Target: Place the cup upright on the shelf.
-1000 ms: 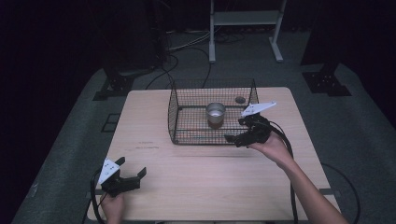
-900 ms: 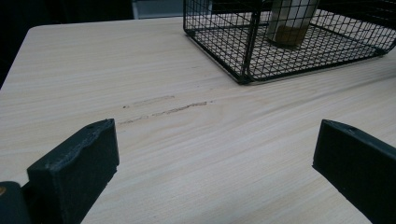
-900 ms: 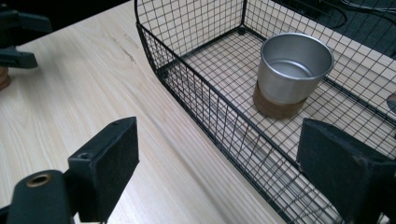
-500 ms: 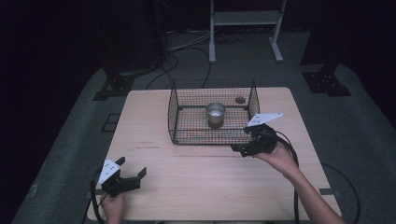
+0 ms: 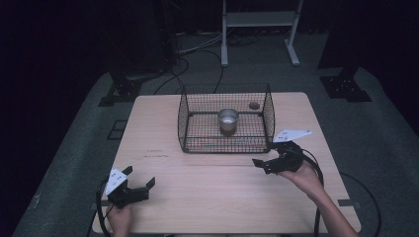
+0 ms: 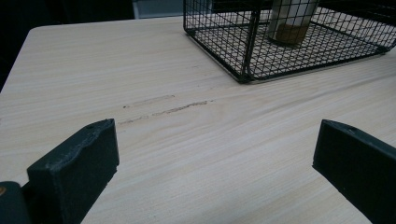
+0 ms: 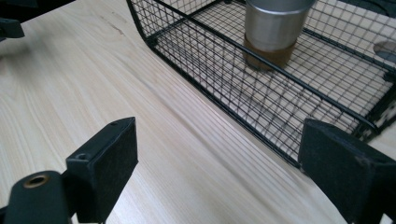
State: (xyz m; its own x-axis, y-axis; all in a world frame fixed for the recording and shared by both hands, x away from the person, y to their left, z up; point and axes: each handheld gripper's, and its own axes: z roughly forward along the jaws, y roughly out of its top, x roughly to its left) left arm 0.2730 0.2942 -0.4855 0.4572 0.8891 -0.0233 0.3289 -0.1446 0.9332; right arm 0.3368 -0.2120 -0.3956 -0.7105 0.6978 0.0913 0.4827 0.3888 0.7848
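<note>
Right gripper (image 5: 263, 164) withdrawn from basket (image 5: 184, 123) front edge, jaws apart, empty

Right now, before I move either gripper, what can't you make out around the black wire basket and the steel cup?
- Steel cup: top cut off by the frame edge in both gripper views; contents too small in the high view.
- Small dark round object behind the black wire basket: too small to identify in the high view; clipped by the edge in the right gripper view.

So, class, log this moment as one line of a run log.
left gripper: open, idle | right gripper: open, empty, beside basket | cup: upright in basket | table
</note>
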